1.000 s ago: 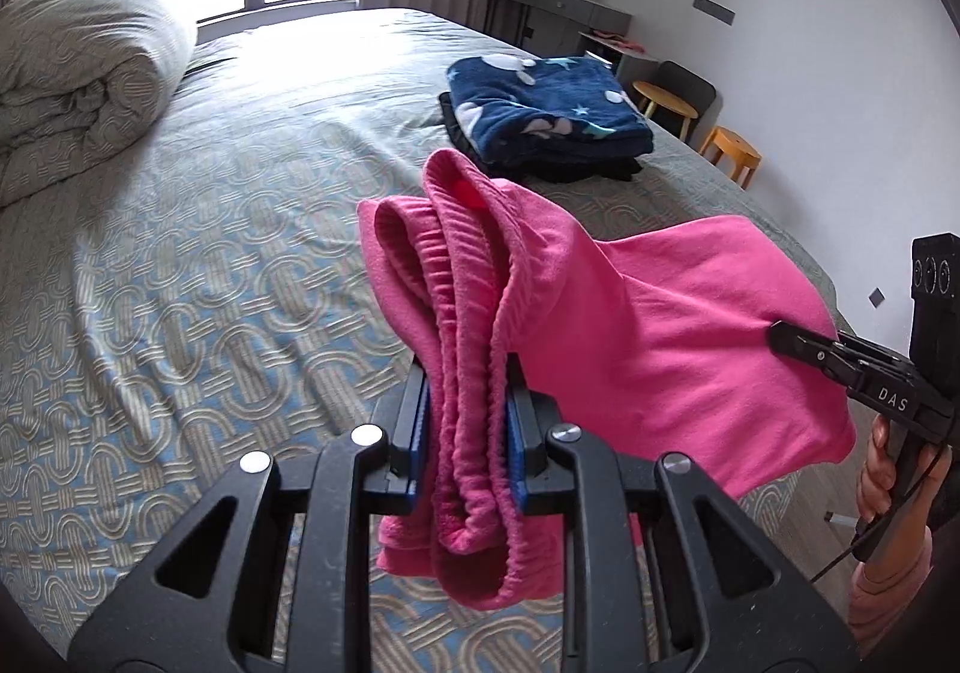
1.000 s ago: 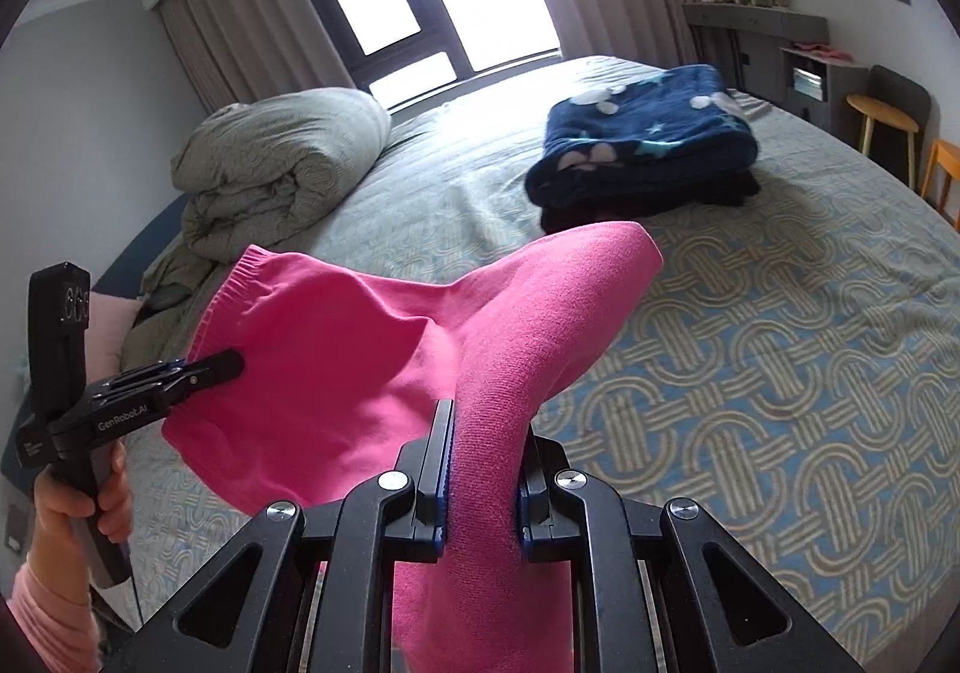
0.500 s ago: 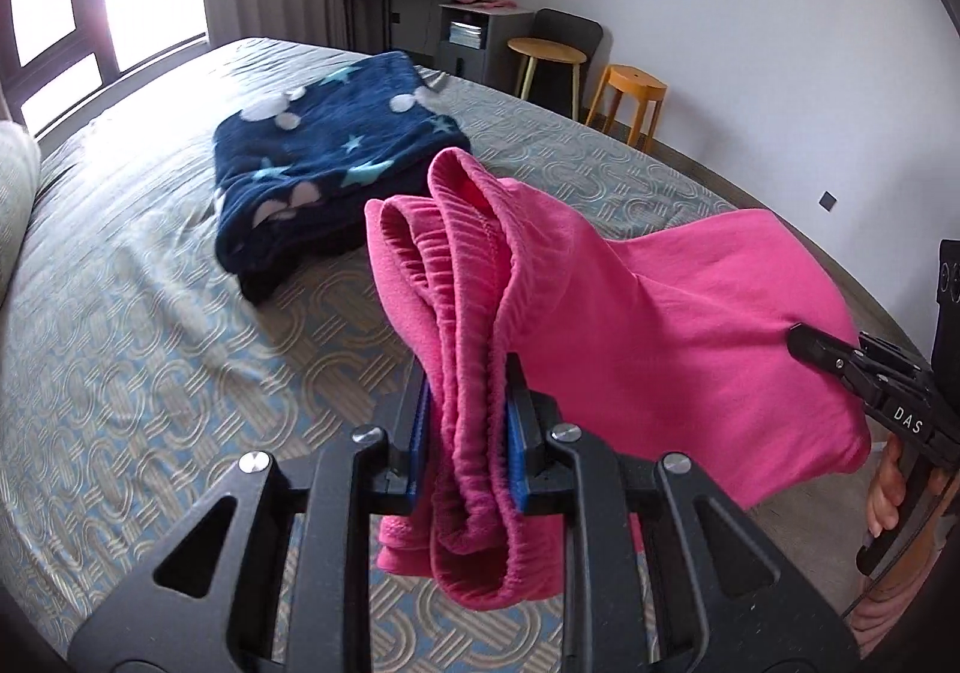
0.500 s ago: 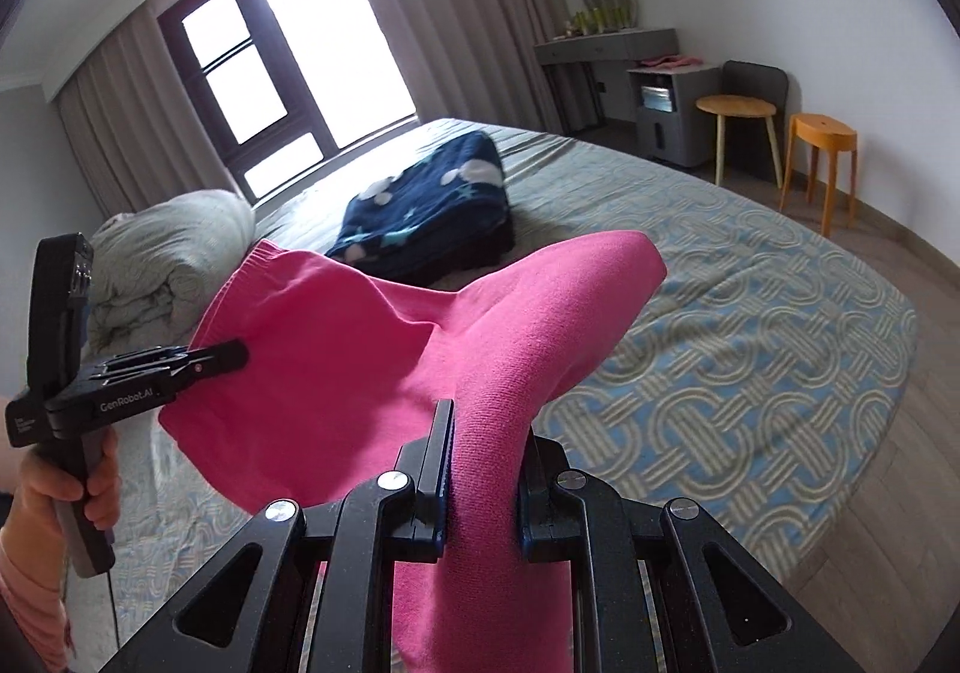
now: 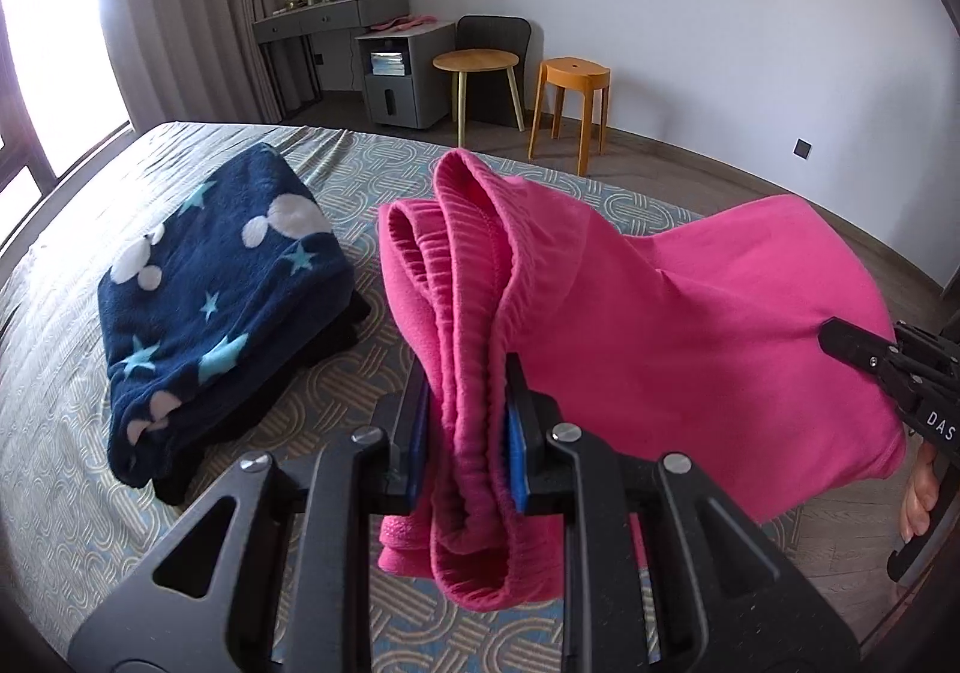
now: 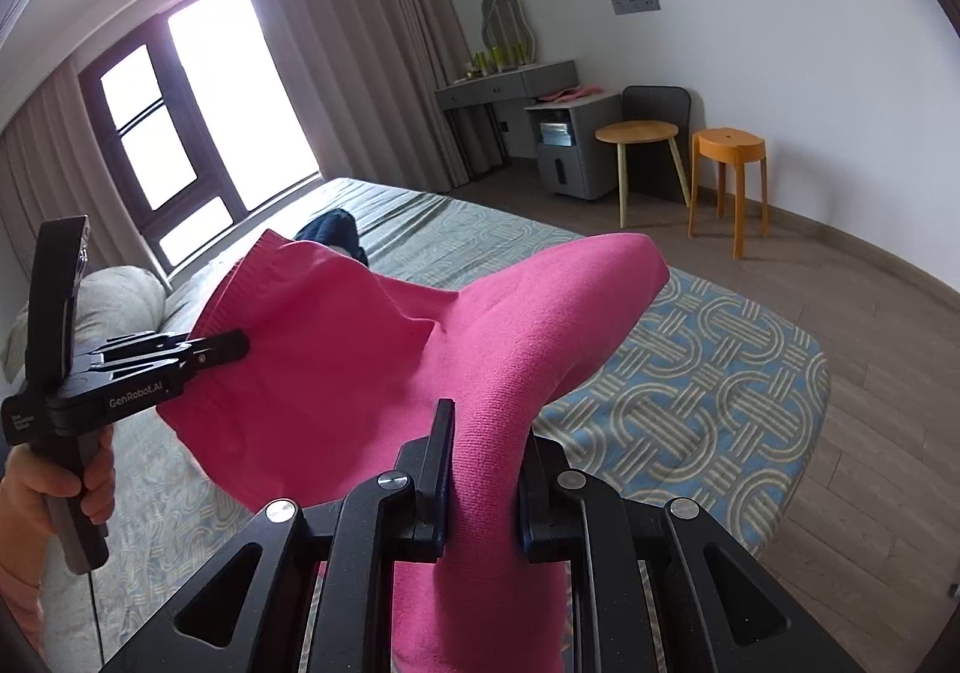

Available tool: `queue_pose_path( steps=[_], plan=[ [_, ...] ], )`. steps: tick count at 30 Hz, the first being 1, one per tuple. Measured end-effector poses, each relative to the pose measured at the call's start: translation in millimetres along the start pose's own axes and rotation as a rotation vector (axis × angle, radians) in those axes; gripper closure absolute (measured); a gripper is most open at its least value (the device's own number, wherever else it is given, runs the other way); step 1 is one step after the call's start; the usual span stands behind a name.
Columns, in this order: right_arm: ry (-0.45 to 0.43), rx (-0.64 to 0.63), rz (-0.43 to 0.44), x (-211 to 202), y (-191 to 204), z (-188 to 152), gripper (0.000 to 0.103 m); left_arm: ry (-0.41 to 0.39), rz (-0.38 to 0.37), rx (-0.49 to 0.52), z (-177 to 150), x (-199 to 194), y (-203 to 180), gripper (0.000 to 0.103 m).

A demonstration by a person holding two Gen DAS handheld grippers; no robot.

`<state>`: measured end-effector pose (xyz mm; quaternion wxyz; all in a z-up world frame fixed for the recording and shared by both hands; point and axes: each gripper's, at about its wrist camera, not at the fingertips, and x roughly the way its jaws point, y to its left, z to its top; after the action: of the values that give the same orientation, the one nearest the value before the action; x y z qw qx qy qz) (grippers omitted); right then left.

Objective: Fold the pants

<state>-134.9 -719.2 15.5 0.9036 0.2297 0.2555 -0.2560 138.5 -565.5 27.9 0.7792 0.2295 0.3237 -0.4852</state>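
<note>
Both views are swung rightward since earlier. Pink pants (image 5: 690, 337) are held aloft over the bed (image 5: 54, 463), pinched by left claw (image 5: 468, 433) and right claw (image 6: 483, 469). Bunched waistband likely slips, skewing the fold.

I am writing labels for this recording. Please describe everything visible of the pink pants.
The pants are bright pink, of soft fleece-like knit, with a ribbed elastic waistband. They hang in the air above the bed, not touching it, already doubled. The left gripper clamps the bunched waistband, whose folds stick up and hang below the jaws. The right gripper clamps the other end, and the cloth stretches between them in a loose sheet.
</note>
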Motion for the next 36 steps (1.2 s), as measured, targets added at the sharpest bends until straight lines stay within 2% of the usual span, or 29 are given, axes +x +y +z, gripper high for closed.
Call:
queue_pose_path(
  steps=[4, 5, 6, 7, 8, 10, 11, 12, 14, 16, 19, 21, 27, 30, 32, 36],
  plan=[
    [-0.007, 0.033, -0.029, 11.0, -17.9, 6.9, 0.088, 0.002, -0.028, -0.017, 11.3, 32.2, 1.4, 0.079],
    [-0.006, 0.046, -0.035, 15.3, -24.1, 6.5, 0.087, 0.012, -0.034, -0.014, 10.5, 44.4, 1.4, 0.076],
    [0.0, 0.064, -0.039, 20.9, -30.0, 3.7, 0.087, 0.039, -0.016, -0.003, 10.0, 59.9, 0.1, 0.068],
    [0.016, 0.092, -0.044, 30.0, -38.4, -0.6, 0.084, 0.08, 0.032, 0.011, 4.8, 78.9, -0.2, 0.065],
    [0.055, 0.128, -0.07, 42.9, -48.6, -6.7, 0.076, 0.128, 0.087, 0.027, -1.6, 97.8, -0.9, 0.065],
    [0.232, 0.22, -0.169, 76.0, -72.7, -26.4, 0.068, 0.217, 0.181, 0.078, -18.8, 129.7, -2.5, 0.067],
    [0.301, 0.274, -0.199, 88.4, -86.0, -37.4, 0.066, 0.226, 0.191, 0.097, -26.2, 136.2, -2.7, 0.067],
    [0.315, 0.326, -0.175, 92.5, -96.6, -47.0, 0.066, 0.198, 0.185, 0.105, -30.6, 134.5, -3.0, 0.067],
    [0.265, 0.33, -0.145, 83.5, -102.0, -52.3, 0.063, 0.176, 0.177, 0.106, -33.0, 128.7, -2.0, 0.067],
    [0.25, 0.295, -0.18, 78.0, -98.6, -51.7, 0.058, 0.183, 0.174, 0.111, -33.2, 125.6, -1.1, 0.067],
    [0.252, 0.254, -0.23, 79.0, -90.4, -50.3, 0.057, 0.174, 0.192, 0.094, -30.0, 117.1, 1.1, 0.067],
    [0.238, 0.243, -0.252, 75.1, -83.7, -48.4, 0.057, 0.157, 0.162, 0.063, -30.8, 104.9, 3.9, 0.067],
    [0.16, 0.171, -0.274, 47.6, -57.0, -39.7, 0.057, 0.113, 0.111, 0.03, -38.5, 59.2, 1.0, 0.067],
    [0.137, 0.135, -0.257, 32.5, -39.0, -35.7, 0.057, 0.087, 0.083, 0.0, -41.7, 33.3, -0.5, 0.066],
    [0.117, 0.112, -0.237, 19.6, -24.5, -34.1, 0.057, 0.063, 0.068, -0.014, -45.8, 13.4, -2.7, 0.064],
    [0.069, 0.066, -0.211, -4.5, 5.6, -29.3, 0.057, -0.003, 0.068, -0.021, -54.0, -28.9, -4.7, 0.052]
  ],
)
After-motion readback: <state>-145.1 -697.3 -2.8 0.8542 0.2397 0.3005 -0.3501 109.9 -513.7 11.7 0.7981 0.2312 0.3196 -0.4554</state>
